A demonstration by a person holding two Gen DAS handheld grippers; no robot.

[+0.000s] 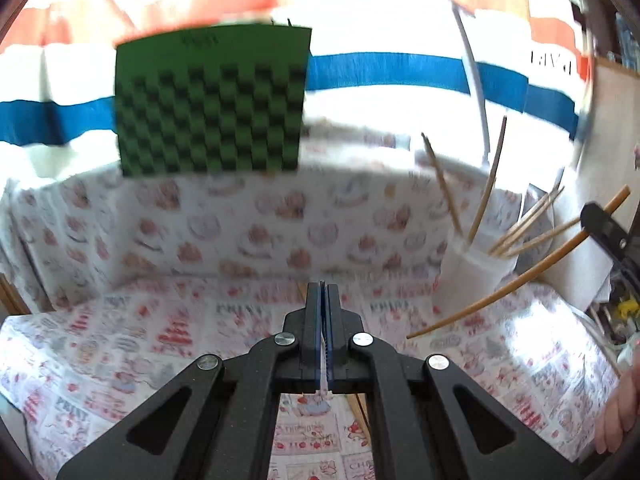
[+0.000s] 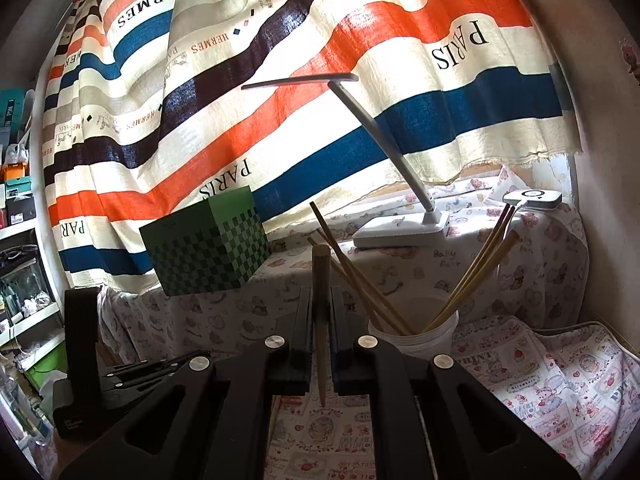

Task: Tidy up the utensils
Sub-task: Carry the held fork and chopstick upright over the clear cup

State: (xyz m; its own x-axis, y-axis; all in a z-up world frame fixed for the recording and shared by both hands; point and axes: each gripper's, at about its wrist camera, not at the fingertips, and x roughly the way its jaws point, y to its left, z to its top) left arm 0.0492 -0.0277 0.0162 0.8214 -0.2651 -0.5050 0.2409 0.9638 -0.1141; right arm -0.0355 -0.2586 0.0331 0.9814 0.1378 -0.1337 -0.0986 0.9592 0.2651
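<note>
a striped curtain [image 2: 280,120] printed "hermes" and "paris" hangs behind a table under a cloth [image 2: 560,380] with cartoon pictures and the word "print". the right gripper [image 2: 321,308] is clamped on one wooden chopstick [image 2: 321,320], whose long axis runs along the fingers, blunt end far and up, thin tip near and down. just right of it a white cup [image 2: 416,340] holds more chopsticks [image 2: 472,280] fanned upward. a green checkered box [image 2: 208,252] stands far left, a white lamp [image 2: 400,228] behind. the left gripper [image 1: 323,292] has its pads pressed together on nothing, left of the cup.
</note>
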